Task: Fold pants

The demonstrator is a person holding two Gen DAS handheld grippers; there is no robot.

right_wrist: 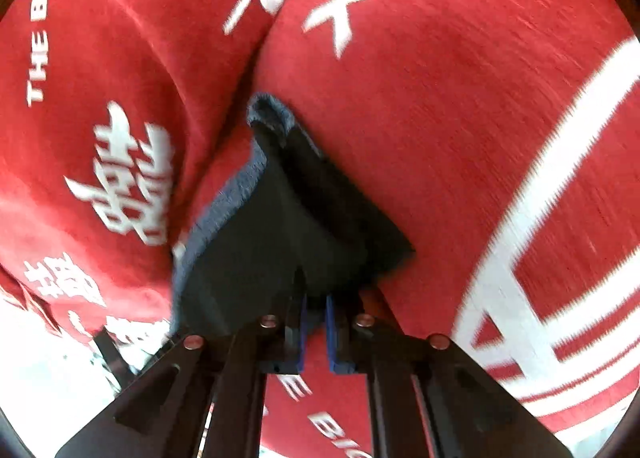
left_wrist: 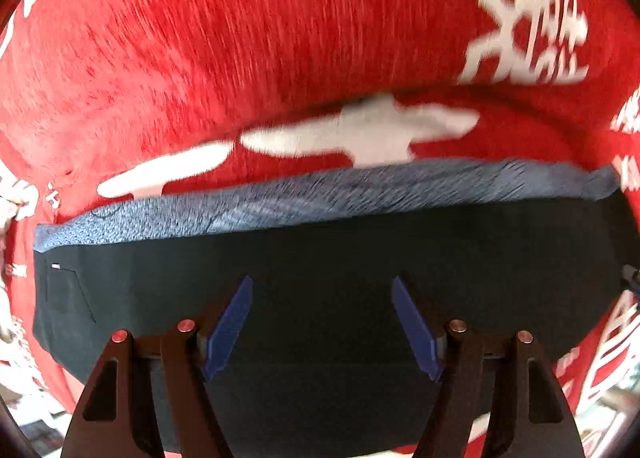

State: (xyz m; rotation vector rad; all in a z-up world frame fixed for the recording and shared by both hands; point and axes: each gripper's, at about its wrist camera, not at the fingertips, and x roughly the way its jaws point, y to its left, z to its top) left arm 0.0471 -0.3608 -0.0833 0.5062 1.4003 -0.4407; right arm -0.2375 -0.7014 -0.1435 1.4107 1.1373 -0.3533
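Note:
The dark pants (left_wrist: 320, 250) lie flat on the red cloth, with a blue-grey fleecy lining (left_wrist: 280, 202) showing along their far edge. My left gripper (left_wrist: 322, 280) hangs open straight above the dark fabric, its blue pads (left_wrist: 230, 324) wide apart with nothing between them. In the right wrist view, my right gripper (right_wrist: 316, 300) is shut on an edge of the pants (right_wrist: 280, 234). The fabric rises from the pads in a tented fold, and its far corner (right_wrist: 268, 110) shows the same blue-grey lining.
A red cloth with white lettering (left_wrist: 240, 38) covers the whole surface under the pants. It has a deep crease (right_wrist: 256, 58) running away from the pants' corner. A bright area and a dark bar (right_wrist: 110, 358) show past the cloth's lower left edge.

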